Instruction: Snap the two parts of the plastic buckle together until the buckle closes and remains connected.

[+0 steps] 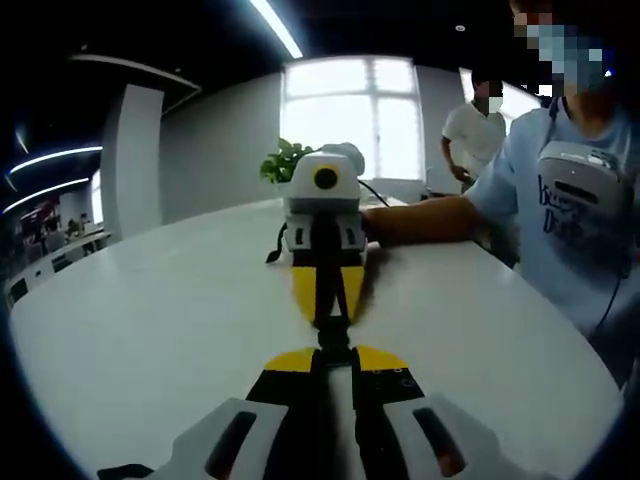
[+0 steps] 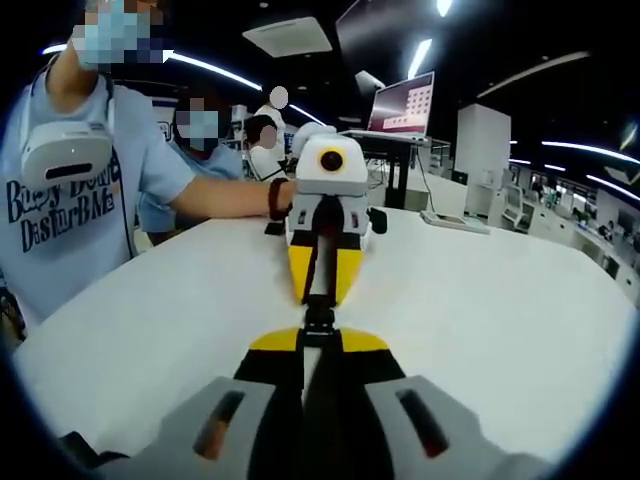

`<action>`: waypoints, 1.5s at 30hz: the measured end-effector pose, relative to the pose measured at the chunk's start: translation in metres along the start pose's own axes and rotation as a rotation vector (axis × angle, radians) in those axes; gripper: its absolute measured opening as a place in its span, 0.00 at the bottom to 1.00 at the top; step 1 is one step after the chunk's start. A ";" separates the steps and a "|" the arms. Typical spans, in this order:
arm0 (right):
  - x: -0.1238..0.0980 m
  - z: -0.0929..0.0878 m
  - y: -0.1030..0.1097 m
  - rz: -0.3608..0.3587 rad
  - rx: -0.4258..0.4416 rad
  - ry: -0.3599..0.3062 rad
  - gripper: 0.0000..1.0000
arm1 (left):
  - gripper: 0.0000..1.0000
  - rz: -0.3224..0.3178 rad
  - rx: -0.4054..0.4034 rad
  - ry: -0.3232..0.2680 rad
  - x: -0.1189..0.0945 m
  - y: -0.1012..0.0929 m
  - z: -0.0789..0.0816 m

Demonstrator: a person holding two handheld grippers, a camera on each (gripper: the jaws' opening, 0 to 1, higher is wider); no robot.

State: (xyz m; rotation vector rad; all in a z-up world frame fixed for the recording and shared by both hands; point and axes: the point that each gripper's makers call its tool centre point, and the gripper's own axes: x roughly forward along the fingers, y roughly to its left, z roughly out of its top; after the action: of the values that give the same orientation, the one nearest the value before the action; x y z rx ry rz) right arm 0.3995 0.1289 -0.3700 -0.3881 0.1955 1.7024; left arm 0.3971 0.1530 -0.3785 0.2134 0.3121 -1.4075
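left tongs (image 1: 333, 350) clamp one buckle (image 1: 333, 330) half | right tongs (image 2: 318, 338) clamp the other | light, stiff, slick plastic — grip behind the latch | above table (image 1: 160, 330)

low opposed views, sharing white table (image 1: 150, 320)

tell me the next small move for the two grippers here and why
Probably a short, straight push of the two grippers toward each other. The left gripper and right gripper face each other over the white table, each with jaws closed on one end of the black buckle. The halves look lined up and meeting, but I cannot tell whether they have latched.
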 end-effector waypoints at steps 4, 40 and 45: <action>0.001 0.000 -0.001 -0.002 -0.001 0.001 0.10 | 0.10 0.000 0.002 -0.001 -0.001 0.001 0.000; 0.004 0.003 0.000 0.009 -0.032 -0.003 0.09 | 0.10 -0.022 0.003 -0.004 -0.001 -0.004 0.000; 0.004 0.004 0.005 0.021 -0.043 -0.006 0.09 | 0.10 -0.035 0.009 -0.002 -0.001 -0.006 0.000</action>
State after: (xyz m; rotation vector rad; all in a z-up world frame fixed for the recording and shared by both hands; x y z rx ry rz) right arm 0.3932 0.1329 -0.3683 -0.4141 0.1598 1.7308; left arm 0.3906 0.1531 -0.3780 0.2147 0.3093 -1.4443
